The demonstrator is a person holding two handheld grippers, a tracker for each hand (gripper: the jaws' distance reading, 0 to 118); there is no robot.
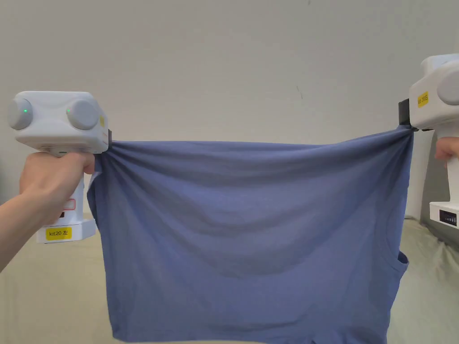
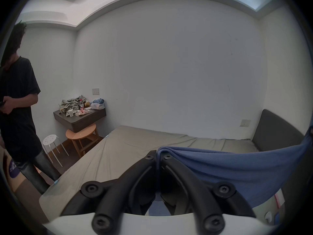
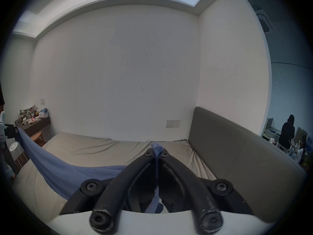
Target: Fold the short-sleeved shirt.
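Observation:
A blue short-sleeved shirt (image 1: 251, 233) hangs in the air, stretched wide between my two grippers above the bed. My left gripper (image 1: 109, 141) is shut on its upper left corner, and my right gripper (image 1: 405, 126) is shut on its upper right corner. In the left gripper view the black jaws (image 2: 157, 154) pinch the blue cloth (image 2: 237, 170), which runs off to the right. In the right gripper view the jaws (image 3: 157, 152) clamp a small bunch of cloth, and the shirt (image 3: 59, 167) sags away to the left. The shirt's lower edge hangs out of the head view.
A bed with a beige sheet (image 2: 135, 150) lies below, with a grey headboard (image 3: 237, 154) at its right. A dark shelf with clutter (image 2: 79, 118), a round wooden table (image 2: 81, 133) and a white stool (image 2: 50, 140) stand at the left. A person in black (image 2: 17, 103) stands there.

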